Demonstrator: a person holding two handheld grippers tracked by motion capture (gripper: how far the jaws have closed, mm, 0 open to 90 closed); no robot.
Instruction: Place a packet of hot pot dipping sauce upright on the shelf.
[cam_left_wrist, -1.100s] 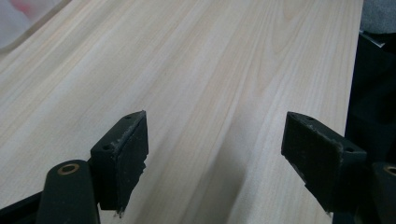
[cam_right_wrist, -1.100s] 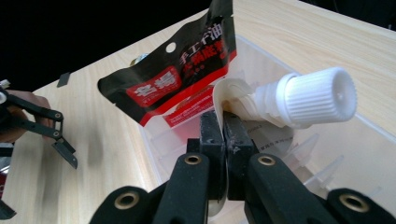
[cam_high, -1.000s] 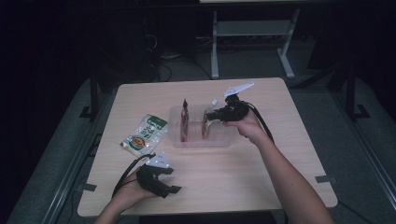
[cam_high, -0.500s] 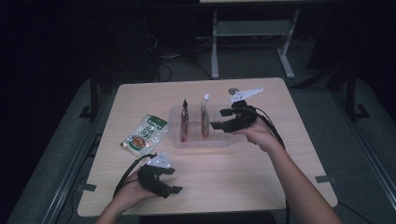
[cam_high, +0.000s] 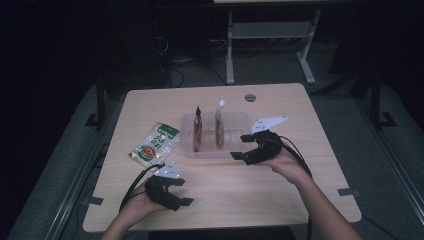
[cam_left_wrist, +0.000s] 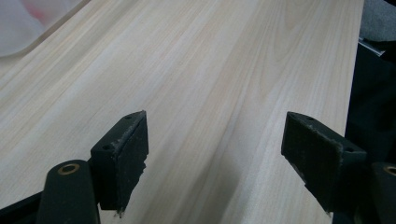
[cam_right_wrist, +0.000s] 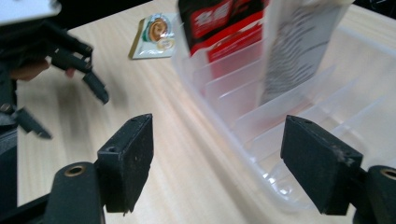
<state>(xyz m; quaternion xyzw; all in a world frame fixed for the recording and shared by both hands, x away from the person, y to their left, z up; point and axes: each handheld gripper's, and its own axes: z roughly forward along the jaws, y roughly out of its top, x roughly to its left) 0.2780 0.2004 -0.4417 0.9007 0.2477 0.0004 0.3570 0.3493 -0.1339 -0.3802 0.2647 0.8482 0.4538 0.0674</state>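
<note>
Nearest to me, my left gripper (cam_high: 172, 197) sits low over the front of the table (cam_high: 260, 200), jaws spread wide with nothing between them; the left gripper view confirms bare wood in the gap.

Further out, my right gripper (cam_high: 241, 147) hangs just beside the right end of the clear divided tray (cam_high: 235, 120), jaws likewise parted and empty. In the right gripper view the tray's near wall (cam_right_wrist: 224, 140) sits between the jaws' line of sight.

Two packets stand on edge in the tray's slots: the red packet (cam_high: 198, 129) and, next slot to the right, the pale packet (cam_high: 219, 127). Both are upright, long axis vertical, top ends pointing up and leaning slightly.

The green snack packet (cam_high: 154, 145) lies flat on the table, left of the tray and apart from it. Its long axis runs diagonally, far end toward the tray's far-left corner.

Judgement: two packets are filed and one remains. The next move calls for a pickup of the flat green packet, turning it on edge, then lowering it into a free slot.
</note>
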